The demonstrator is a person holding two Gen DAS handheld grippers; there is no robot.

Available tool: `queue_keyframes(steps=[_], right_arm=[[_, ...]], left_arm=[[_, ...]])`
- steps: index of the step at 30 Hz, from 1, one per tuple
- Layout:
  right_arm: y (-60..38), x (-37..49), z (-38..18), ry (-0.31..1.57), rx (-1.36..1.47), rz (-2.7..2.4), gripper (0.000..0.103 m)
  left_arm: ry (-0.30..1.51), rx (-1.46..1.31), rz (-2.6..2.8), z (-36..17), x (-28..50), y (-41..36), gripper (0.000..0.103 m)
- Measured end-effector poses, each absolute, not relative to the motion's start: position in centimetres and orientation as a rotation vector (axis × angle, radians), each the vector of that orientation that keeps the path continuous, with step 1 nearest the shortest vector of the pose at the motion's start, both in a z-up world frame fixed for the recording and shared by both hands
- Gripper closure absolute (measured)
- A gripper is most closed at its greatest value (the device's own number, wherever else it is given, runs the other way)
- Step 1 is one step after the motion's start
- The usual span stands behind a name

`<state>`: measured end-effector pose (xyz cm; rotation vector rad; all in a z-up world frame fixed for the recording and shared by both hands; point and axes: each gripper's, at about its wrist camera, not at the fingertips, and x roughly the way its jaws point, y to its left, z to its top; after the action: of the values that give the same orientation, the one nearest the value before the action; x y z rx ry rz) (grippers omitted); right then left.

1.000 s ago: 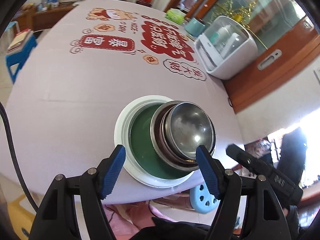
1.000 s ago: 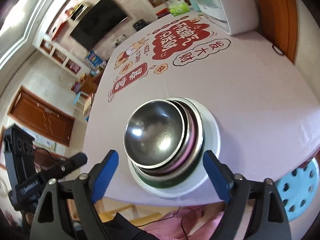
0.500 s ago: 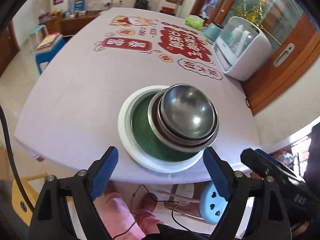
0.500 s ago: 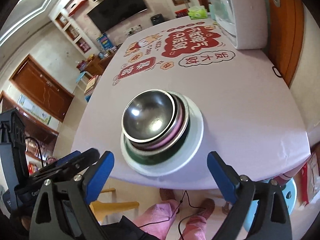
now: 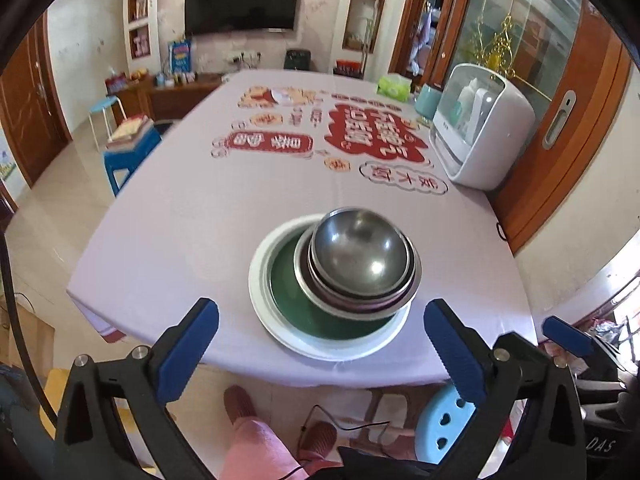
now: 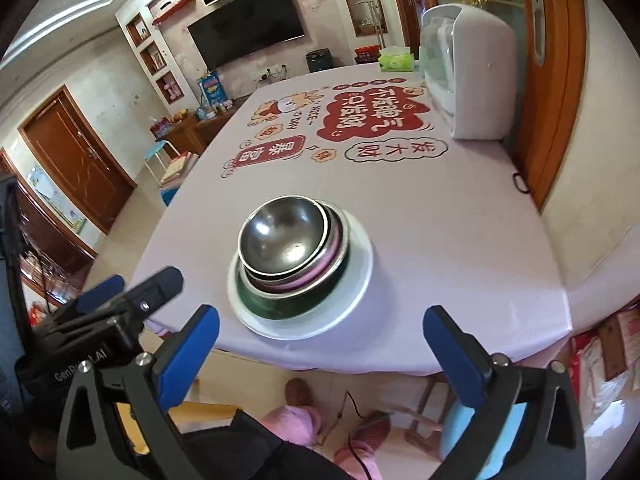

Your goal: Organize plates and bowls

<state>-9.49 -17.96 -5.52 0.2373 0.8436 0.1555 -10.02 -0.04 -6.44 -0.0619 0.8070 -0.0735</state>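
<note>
stack (image 5: 352,276) looks finished on the bench (image 5: 208,216); left claw (image 5: 320,344) and right claw (image 6: 320,344) opening wide, empty; next, nothing left to grasp.

My left-hand camera looks down along its fingers from off the table's near edge. My right-hand one does likewise, from further right. Both share the stacked dishes (image 5: 352,276) (image 6: 296,268).

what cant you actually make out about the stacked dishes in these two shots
- How many steel bowls are nested: both views show only rim edges; the top bowl hides the rest.
- The dark green plate's centre, both views: covered by the bowls.
- The pink band, right wrist view: bowl or lining, unclear.
- The white plate's edge, left wrist view: motion-blurred.
</note>
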Motion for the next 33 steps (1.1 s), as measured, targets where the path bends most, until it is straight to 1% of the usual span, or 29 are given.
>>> queue_keyframes(steps=[7, 10, 33], right_arm=[[-18.0, -10.2, -3.1, 0.756, 0.136, 0.135, 0.000], [-18.1, -10.0, -2.9, 0.752, 0.119, 0.144, 0.000], [-18.3, -7.8, -4.1, 0.815, 0.161, 0.174, 0.000]], left_arm=[[0.727, -0.066, -0.005, -4.7, -10.9, -1.0, 0.001], [0.709, -0.059, 0.023, -4.1, -10.8, -1.2, 0.001], [0.711, -0.013, 0.114, -3.9, -10.5, -1.7, 0.001]])
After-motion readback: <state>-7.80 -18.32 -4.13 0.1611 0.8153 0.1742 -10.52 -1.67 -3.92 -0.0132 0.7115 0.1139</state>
